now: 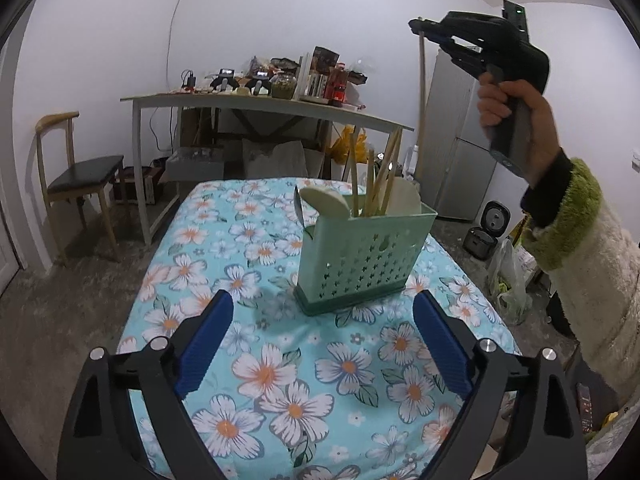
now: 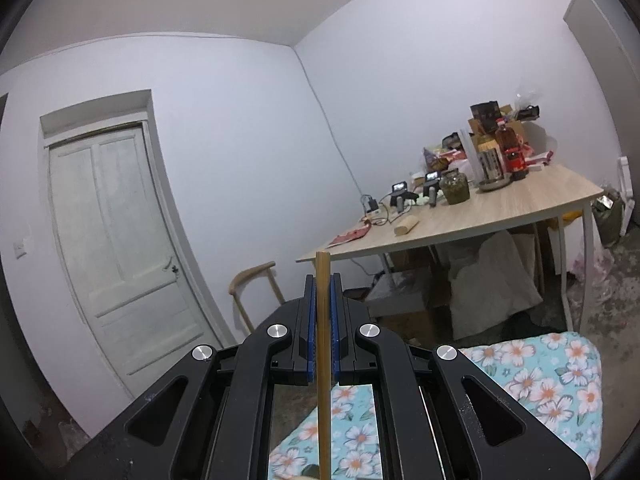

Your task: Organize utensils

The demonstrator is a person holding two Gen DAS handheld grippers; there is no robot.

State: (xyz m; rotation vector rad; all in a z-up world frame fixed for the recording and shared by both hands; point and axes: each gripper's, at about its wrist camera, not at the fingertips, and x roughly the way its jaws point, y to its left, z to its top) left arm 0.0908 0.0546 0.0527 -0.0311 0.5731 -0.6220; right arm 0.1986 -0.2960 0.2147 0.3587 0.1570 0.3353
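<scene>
- A green perforated utensil holder (image 1: 366,256) is standing upright on the table with the blue flowered tablecloth (image 1: 280,380), a little past the middle of the cloth.
- Several wooden chopsticks (image 1: 376,178) are sticking up out of the holder, leaning at different angles, alongside pale spoon-like utensils (image 1: 326,202) and what looks like a dark blade at its left end.
- One more chopstick (image 2: 323,344) is standing upright, clamped between the blue pads of the right gripper (image 2: 323,278), whose jaws are pressing narrow on it; its top is poking above the fingertips.
- In the left wrist view that right gripper (image 1: 416,24) is being held high above and to the right of the holder by a hand (image 1: 516,128) in a fluffy cream and green sleeve (image 1: 592,248), with the chopstick hanging down from it.
- The left gripper (image 1: 322,312) is hanging over the cloth just in front of the holder, its jaws spread wide with nothing between them.
- Behind the table, a wooden desk (image 2: 500,212) crowded with jars and boxes is standing against the wall, with a chair (image 1: 76,176) to its left and a white door (image 2: 116,240) beyond.
</scene>
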